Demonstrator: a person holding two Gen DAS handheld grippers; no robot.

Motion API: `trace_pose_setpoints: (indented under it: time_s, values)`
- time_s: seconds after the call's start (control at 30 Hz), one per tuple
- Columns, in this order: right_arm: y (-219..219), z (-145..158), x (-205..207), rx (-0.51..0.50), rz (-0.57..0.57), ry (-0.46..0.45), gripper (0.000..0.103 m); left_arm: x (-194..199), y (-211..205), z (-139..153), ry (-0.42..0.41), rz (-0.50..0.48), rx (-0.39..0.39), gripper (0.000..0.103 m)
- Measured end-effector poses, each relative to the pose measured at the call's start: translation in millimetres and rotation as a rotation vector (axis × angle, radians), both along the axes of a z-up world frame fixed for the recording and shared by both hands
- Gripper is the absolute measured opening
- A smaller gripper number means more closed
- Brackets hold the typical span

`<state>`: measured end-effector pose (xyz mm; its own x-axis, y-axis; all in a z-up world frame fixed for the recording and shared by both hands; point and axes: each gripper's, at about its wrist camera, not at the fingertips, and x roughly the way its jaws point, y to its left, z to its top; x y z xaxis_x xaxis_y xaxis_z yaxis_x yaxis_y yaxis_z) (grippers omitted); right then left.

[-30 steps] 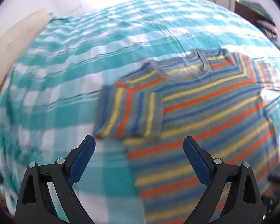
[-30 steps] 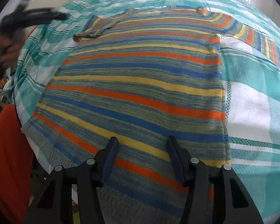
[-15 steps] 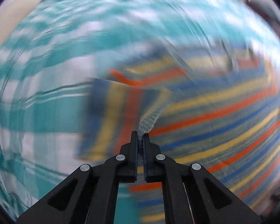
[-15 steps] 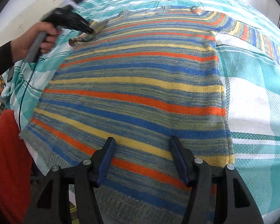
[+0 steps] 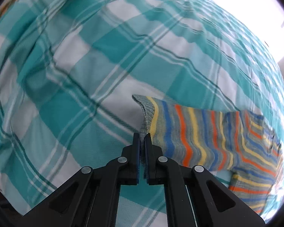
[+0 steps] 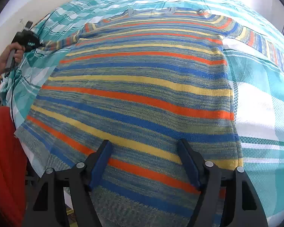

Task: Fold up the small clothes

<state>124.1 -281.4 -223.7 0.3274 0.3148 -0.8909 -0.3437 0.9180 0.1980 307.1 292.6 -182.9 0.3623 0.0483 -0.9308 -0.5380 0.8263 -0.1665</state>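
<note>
A: We log the striped sweater (image 6: 142,87) lying flat, front up, on the bed with its teal-and-white checked cover (image 6: 263,113). Collar far from us, hem nearest.

B: Left gripper (image 5: 142,135): jaws pressed together, pinching the grey ribbed cuff of the sleeve (image 5: 195,132). Sleeve drawn out sideways, lifted off the cover at the cuff.

A: Confirmed from the right wrist view; we see the left hand (image 6: 9,56) on its handle, at the far left edge of the bed, sleeve stretched toward it.

B: Right gripper (image 6: 144,162): jaws spread, nothing between them, hovering over the hem. 2 blue pads clear.

A: Red fabric (image 6: 3,160) at lower left, off the bed. We cannot tell what it is.
</note>
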Motion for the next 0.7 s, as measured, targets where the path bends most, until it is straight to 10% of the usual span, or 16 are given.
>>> trace_pose_setpoints:
  time_s: [0.37,0.43,0.5,0.57,0.63,0.7]
  values:
    - [4.0,-0.9,2.5,-0.013,-0.023,0.005,0.074,-24.1,15.2,-43.5,0.035,0.105,-0.158,0.003]
    - [3.2,-0.6,2.4,-0.007,-0.025,0.005,0.074,-32.6,18.6,-43.4,0.012,0.127,-0.211,0.018]
    - [3.0,-0.8,2.4,-0.007,-0.025,0.003,0.074,-42.6,20.9,-43.5,-0.028,0.141,-0.279,0.063]
    - [3.4,-1.3,2.8,-0.009,-0.024,0.002,0.075,-50.7,17.6,-40.7,-0.072,0.152,-0.288,0.066]
    - [4.8,-2.0,3.4,-0.013,-0.021,0.001,0.078,-50.4,5.4,-45.1,-0.072,0.114,-0.306,0.058]
    - [7.0,-2.5,3.7,-0.022,-0.018,-0.003,0.079,-45.5,-5.8,-50.0,-0.042,0.059,-0.287,0.003]
